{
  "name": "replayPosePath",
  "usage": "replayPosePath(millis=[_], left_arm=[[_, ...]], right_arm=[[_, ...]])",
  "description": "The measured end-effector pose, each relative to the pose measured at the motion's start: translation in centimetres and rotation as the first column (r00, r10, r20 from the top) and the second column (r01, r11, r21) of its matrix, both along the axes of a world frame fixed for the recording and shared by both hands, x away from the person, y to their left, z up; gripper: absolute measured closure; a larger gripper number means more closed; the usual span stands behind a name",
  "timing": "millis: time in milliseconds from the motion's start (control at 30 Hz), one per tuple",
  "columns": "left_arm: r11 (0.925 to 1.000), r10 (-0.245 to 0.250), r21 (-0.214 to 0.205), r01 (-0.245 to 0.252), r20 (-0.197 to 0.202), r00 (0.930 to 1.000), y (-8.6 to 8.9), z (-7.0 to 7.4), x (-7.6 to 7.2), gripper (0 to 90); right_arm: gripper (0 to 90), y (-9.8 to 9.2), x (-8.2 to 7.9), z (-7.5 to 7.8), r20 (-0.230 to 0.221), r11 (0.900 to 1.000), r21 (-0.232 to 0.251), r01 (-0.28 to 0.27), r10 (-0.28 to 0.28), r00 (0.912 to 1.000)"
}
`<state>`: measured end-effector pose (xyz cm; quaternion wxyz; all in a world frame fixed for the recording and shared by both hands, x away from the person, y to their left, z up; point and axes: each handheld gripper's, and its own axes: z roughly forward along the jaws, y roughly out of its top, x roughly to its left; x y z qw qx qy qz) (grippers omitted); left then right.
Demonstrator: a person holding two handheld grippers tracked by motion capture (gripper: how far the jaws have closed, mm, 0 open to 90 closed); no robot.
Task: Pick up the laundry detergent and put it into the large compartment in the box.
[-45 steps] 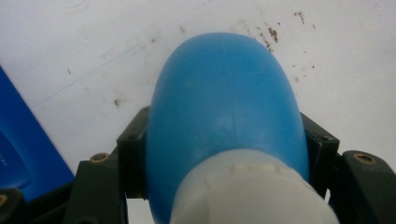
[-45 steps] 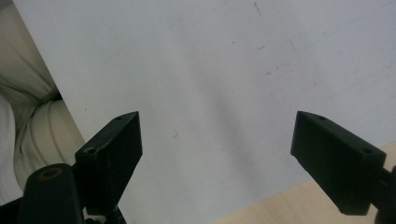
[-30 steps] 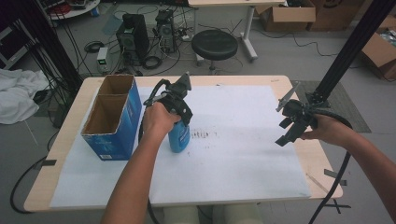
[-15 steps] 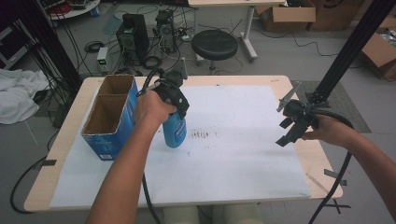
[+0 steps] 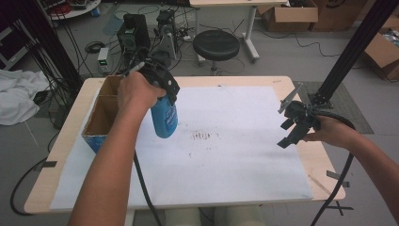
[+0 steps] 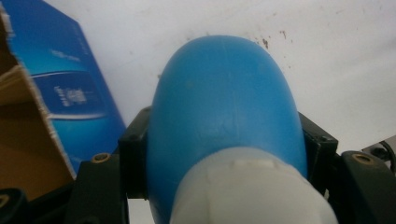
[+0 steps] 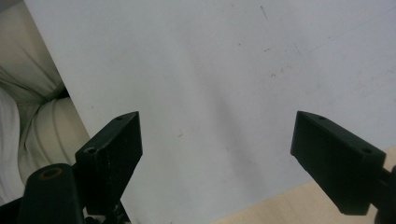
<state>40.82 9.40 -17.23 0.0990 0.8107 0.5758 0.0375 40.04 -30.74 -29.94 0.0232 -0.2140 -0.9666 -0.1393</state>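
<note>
Now the desk (image 5: 244, 82) has a big white sheet (image 5: 235, 165) on it. At nine o'clock sits an open cardboard box (image 5: 101, 117). Beside it, the left gripper (image 5: 164, 92) squeezes a blue bottle (image 5: 164, 117), lifted but not yet in the box. At three o'clock, the right gripper (image 5: 294, 122) gapes wide, holding nothing.

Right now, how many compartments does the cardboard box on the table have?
2. The box sits at the table's left edge, split by a divider: a far compartment and a near compartment. Their contents are hidden.
</note>
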Motion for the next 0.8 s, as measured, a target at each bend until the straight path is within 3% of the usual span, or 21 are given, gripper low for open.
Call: replayPosePath(millis=[433,800], left_arm=[[0.9967,0.081,-0.01,-0.081,0.059,0.995,4.1,4.9,-0.7,37.9],[0.9876,0.157,-0.006,-0.157,0.083,0.9842,8.5,6.7,-1.6,37.9]], right_arm=[[16.4,0.1,0.2,-0.2,-0.003,0.9999,0.001,-0.01,0.01,0.9999],[16.4,0.4,0.3,-0.1,-0.008,1.0,-0.007,-0.006,0.006,0.9999]])
